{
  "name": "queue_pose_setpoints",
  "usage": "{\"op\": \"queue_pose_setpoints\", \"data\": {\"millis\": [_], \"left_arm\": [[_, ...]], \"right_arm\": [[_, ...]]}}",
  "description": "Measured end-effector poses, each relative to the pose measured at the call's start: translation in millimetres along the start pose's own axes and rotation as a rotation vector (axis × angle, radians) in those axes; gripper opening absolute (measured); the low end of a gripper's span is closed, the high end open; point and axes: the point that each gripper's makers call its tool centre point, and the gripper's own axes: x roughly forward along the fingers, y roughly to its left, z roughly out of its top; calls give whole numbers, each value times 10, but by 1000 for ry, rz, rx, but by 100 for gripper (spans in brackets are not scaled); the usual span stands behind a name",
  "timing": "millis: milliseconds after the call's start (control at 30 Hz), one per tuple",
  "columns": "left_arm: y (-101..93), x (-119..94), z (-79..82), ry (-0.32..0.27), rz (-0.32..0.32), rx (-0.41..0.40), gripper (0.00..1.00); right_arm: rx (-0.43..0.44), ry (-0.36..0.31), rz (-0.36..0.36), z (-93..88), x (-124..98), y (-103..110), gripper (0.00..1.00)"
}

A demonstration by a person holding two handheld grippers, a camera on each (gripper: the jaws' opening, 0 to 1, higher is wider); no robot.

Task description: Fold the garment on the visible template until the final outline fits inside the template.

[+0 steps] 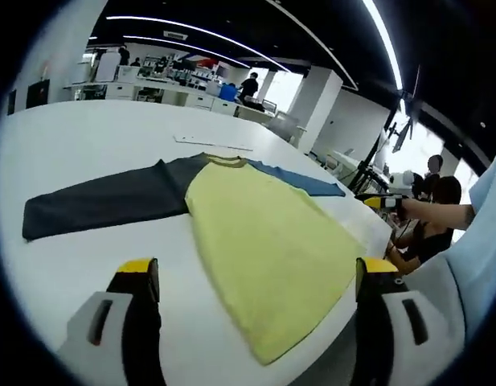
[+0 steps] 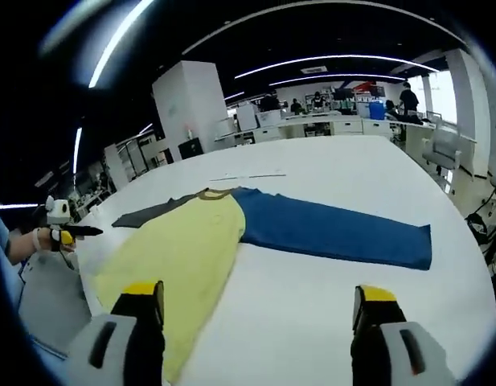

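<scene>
A long-sleeved shirt lies flat on the white table (image 1: 87, 145). Its body is yellow (image 1: 264, 241) (image 2: 179, 249), one sleeve is dark grey (image 1: 103, 201) (image 2: 147, 214) and the other blue (image 1: 300, 180) (image 2: 336, 229). Both sleeves are spread out sideways. A thin line marking (image 1: 211, 143) (image 2: 248, 176) runs on the table beyond the collar. My left gripper (image 1: 257, 269) hangs open above the shirt's hem with nothing held. My right gripper (image 2: 259, 293) is open on the blue-sleeve side, over bare table. Each gripper shows small in the other's view, held in a hand (image 1: 384, 203) (image 2: 67, 233).
The table edge (image 1: 368, 233) runs close to the shirt's side near the person's sleeve (image 1: 473, 265). Office desks (image 2: 344, 121), several people (image 1: 249, 84) and a chair (image 2: 440, 149) stand far behind the table.
</scene>
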Motion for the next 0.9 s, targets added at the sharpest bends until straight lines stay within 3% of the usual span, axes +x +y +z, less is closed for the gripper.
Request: {"op": "queue_pose_setpoints", "data": {"millis": [267,300,400,500,600,667,767,833,900], "left_arm": [[63,-3,-16,-19,22,-37,99],[70,-3,-13,-20,26,-42,99],[89,-2,6,-25,31,-40,99],[154,-29,47,-18,50,-36,98],[214,-56,106,-29,61,-57,95],[235,-75,156,-49,65,-72,94],[262,-98,185,-60,73,-80,92],[274,-126,262,-98,76,-56,88],[295,-163,307,-116,85,-57,85]], "right_arm": [[42,-14,-187,143,62,-810,99],[59,0,-238,128,36,-909,98],[121,-3,-293,137,12,-1031,93],[132,-26,-312,190,20,-1096,89],[237,-25,-335,188,44,-1192,79],[302,-61,-361,225,62,-1288,71],[303,-49,-411,176,71,-1442,68],[413,-43,-400,86,92,-1454,67],[461,-43,-409,45,67,-1467,63]]}}
